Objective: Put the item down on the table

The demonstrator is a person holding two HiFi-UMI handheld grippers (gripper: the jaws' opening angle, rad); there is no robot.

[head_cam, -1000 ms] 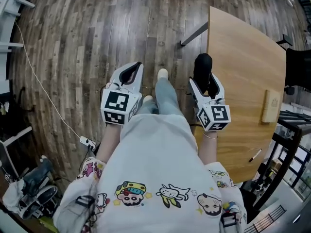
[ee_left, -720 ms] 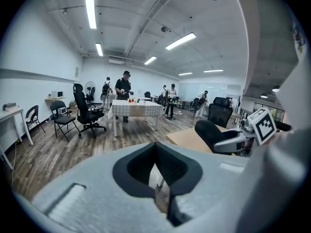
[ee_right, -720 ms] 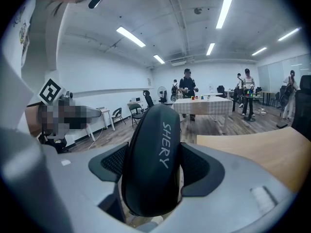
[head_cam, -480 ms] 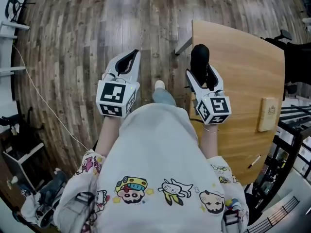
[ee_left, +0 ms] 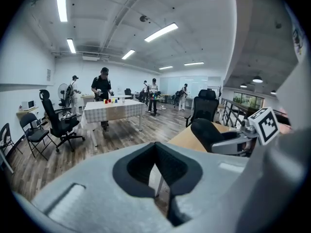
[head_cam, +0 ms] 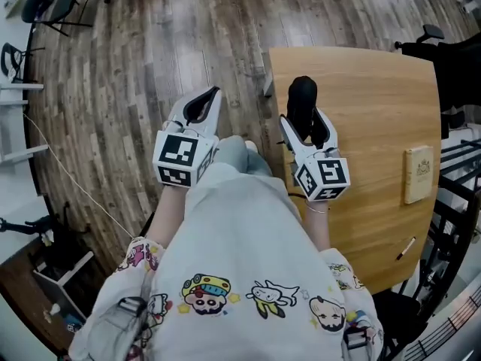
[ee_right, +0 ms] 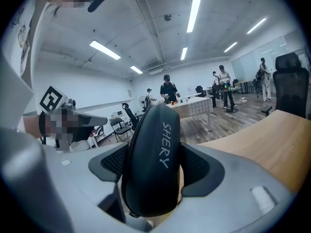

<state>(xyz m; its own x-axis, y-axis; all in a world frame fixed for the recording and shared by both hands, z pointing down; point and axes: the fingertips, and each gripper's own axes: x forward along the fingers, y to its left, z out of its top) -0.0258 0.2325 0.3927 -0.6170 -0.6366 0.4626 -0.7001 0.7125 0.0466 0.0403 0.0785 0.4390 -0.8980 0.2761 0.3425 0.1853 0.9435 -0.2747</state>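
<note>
A black oblong case marked SHERY is held upright between the jaws of my right gripper, which is shut on it. In the head view the case hangs over the left part of the wooden table, near its left edge. My left gripper is held over the wood floor left of the table, jaws together with nothing between them. The left gripper view shows the case and the right gripper off to its right.
A flat wooden block lies near the table's right edge and a pen near its front right. Office chairs stand beyond the table. The person's legs and a shoe are between the grippers. People stand by a distant table.
The table has come closer and further under the right gripper; the case, earlier at the table's corner edge, now hangs over its top. Both grippers keep their jaw positions.
</note>
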